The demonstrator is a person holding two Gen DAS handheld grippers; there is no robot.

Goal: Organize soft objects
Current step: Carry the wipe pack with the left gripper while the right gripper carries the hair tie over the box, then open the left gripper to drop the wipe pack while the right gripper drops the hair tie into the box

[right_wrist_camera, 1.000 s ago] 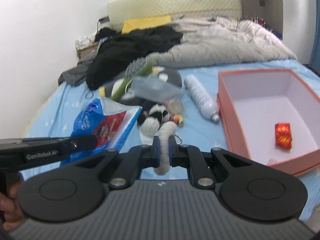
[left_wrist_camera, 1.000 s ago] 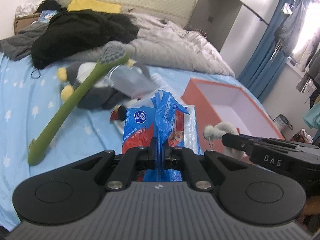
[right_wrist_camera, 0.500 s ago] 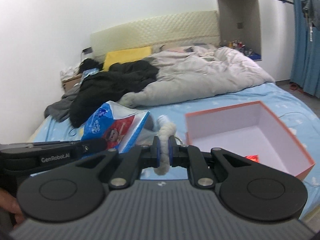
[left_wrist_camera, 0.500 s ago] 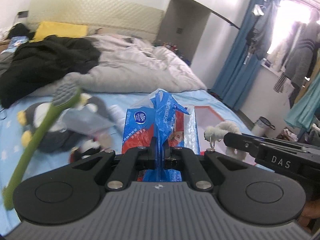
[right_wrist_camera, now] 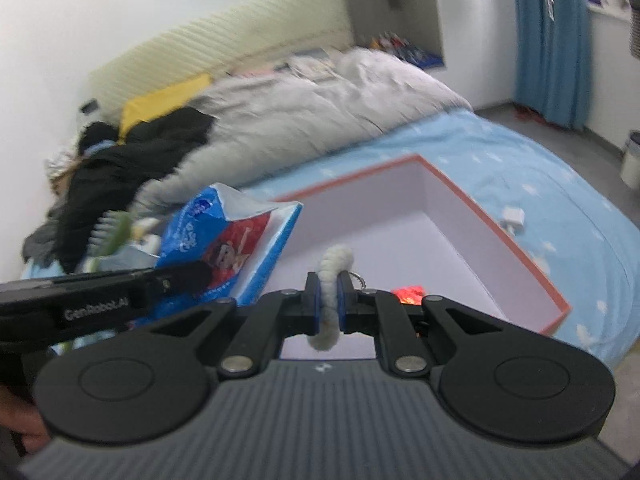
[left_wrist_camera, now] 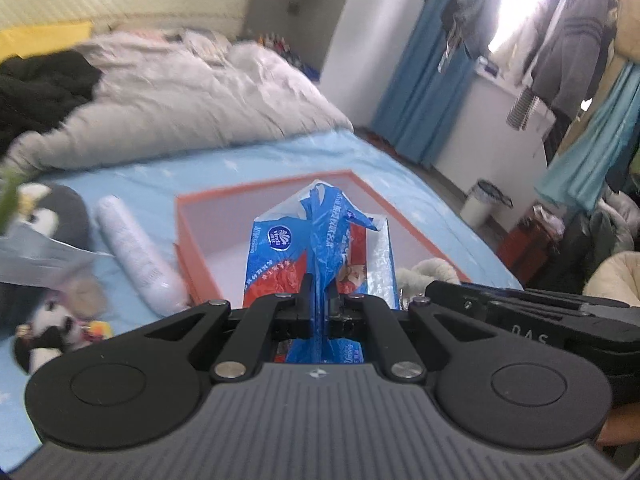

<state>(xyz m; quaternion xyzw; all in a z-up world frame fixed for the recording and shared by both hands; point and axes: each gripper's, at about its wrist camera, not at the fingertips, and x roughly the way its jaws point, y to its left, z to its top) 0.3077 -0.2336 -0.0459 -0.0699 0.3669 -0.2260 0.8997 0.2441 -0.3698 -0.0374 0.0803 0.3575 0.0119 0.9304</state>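
Now carried over orange box (right_wrist_camera: 496, 224): left gripper (left_wrist_camera: 319, 294) pinching tissue pack (left_wrist_camera: 320, 240), right gripper (right_wrist_camera: 328, 300) clamping fluffy keychain (right_wrist_camera: 334, 280).

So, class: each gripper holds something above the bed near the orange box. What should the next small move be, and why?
Probably lower the right gripper into the orange box and open it. Its jaws are shut on the white fluffy keychain, which already hangs over the box's pale floor. The left gripper, shut on the blue tissue pack, sits near the box's edge and could follow.
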